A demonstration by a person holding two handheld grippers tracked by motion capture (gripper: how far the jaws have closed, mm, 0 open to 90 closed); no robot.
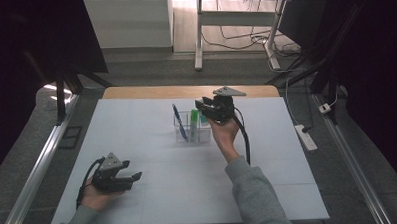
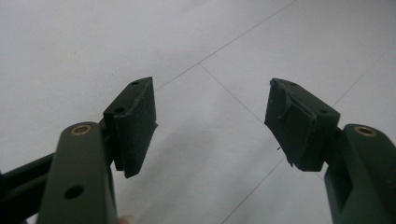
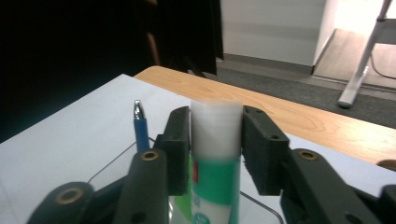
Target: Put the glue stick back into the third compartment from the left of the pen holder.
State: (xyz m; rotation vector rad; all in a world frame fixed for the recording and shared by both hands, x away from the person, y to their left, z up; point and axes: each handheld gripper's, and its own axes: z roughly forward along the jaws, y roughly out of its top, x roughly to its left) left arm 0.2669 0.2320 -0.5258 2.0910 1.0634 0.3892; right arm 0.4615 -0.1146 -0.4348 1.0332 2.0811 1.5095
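1. Right gripper (image 1: pixel 206 107) sits at the far middle of the bench (image 1: pixel 154 193), over a clear plastic organizer (image 1: pixel 192 134).
2. Right gripper view: a glue stick (image 3: pixel 215 154), white cap over a green label, stands upright between the fingers (image 3: pixel 261 149). The left pad looks to be touching it. On the right side the cap edge is blurred, so I can't tell whether that pad is pressing or just clear. No confirmed grasp.
3. The glue stick's lower end is inside the organizer, in a right-hand compartment as the high view shows it.
4. A blue pen (image 1: pixel 180 122) leans in the organizer's left compartment, tip end up, just beside the glue stick and not touching it.
5. Left gripper (image 1: pixel 131 178) rests low on the near left of the bench, well apart from the organizer. Its fingers are spread wide with nothing between them, just white bench surface.
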